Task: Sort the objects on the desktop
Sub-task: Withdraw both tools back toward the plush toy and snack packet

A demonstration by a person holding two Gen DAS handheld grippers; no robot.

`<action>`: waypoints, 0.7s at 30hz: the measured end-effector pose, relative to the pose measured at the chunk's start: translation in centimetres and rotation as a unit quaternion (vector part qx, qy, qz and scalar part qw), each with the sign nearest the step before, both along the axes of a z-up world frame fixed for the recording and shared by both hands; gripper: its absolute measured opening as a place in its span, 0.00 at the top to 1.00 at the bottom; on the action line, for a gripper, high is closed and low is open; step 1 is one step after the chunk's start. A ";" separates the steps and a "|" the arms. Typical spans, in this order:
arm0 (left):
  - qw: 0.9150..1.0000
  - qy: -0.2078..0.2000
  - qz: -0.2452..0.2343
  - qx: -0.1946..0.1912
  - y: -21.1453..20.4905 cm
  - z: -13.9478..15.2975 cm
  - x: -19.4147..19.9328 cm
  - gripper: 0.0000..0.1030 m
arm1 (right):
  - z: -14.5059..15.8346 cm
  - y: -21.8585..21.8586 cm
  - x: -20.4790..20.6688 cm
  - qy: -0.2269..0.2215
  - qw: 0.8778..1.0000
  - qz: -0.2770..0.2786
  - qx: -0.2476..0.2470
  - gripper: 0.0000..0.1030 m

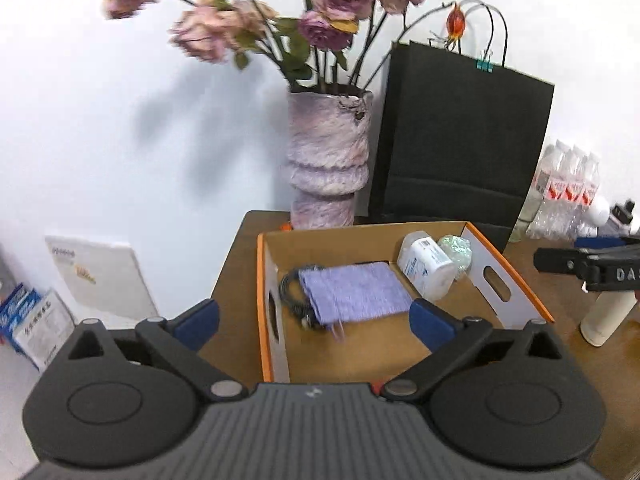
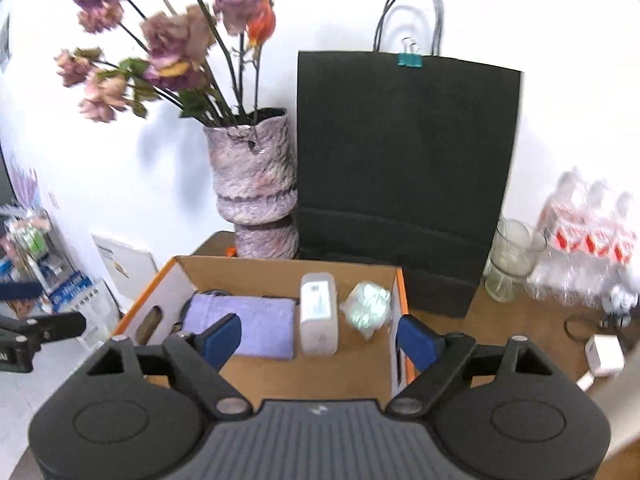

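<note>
An orange-rimmed cardboard box (image 1: 516, 276) (image 2: 402, 292) stands on the brown table. Inside lie a purple cloth (image 1: 354, 294) (image 2: 248, 324), a black cable (image 1: 294, 298) beside it, a white bottle (image 1: 426, 266) (image 2: 318, 316) on its side and an iridescent green wad (image 1: 456, 252) (image 2: 366, 308). My left gripper (image 1: 314, 322) hangs open above the box with nothing between its blue pads. My right gripper (image 2: 318, 338) is open too, above the box, its pads empty. A white cylinder (image 1: 604, 318) stands right of the box in the left wrist view.
A mottled pink vase (image 1: 326, 164) (image 2: 258, 192) of dried roses and a black paper bag (image 1: 460, 140) (image 2: 404, 168) stand behind the box. A glass jar (image 2: 512, 258), packed water bottles (image 2: 588, 240) and a white charger (image 2: 604, 354) sit to the right. Boxes (image 1: 36, 320) lie on the floor left.
</note>
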State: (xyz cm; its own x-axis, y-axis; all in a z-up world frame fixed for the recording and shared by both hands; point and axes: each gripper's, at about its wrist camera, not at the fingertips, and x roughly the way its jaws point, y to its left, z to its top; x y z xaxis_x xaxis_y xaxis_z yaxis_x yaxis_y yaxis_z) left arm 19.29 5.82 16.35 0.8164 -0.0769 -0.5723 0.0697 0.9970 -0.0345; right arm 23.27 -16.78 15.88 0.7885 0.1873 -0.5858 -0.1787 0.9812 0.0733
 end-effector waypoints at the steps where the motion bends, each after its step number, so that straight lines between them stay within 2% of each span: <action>1: 1.000 -0.008 0.009 -0.001 -0.1 -0.4 -1.3 0.00 | -0.2 -0.2 -1.4 -0.008 1.000 0.000 0.007 0.17; 4: 0.999 -0.033 0.009 -0.016 -0.5 -2.0 -5.5 0.00 | -1.6 -0.3 -5.7 -0.042 0.999 0.006 0.012 0.16; 9: 0.999 -0.034 0.007 -0.022 -1.7 -4.8 -10.7 0.00 | -5.0 0.3 -12.1 -0.071 0.997 0.018 0.014 0.16; 14: 0.999 -0.038 0.016 -0.001 -3.2 -7.3 -15.4 0.00 | -8.5 1.4 -16.8 -0.062 0.998 0.032 -0.002 0.16; 17: 0.998 -0.047 0.012 0.030 -4.2 -8.5 -17.9 0.00 | -10.2 1.7 -19.6 -0.049 0.998 0.036 0.000 0.16; 21: 0.999 -0.038 -0.011 0.030 -4.6 -9.9 -20.2 0.00 | -11.7 1.3 -22.3 -0.030 0.999 0.042 0.010 0.16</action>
State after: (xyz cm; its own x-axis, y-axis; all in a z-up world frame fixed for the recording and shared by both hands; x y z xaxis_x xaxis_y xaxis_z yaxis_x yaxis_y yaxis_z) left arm -0.96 1.21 6.44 0.8559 -0.0637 -0.5132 0.0927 0.9952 0.0310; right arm 0.93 -15.47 4.17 0.8030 0.2656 -0.5335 -0.2645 0.9610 0.0803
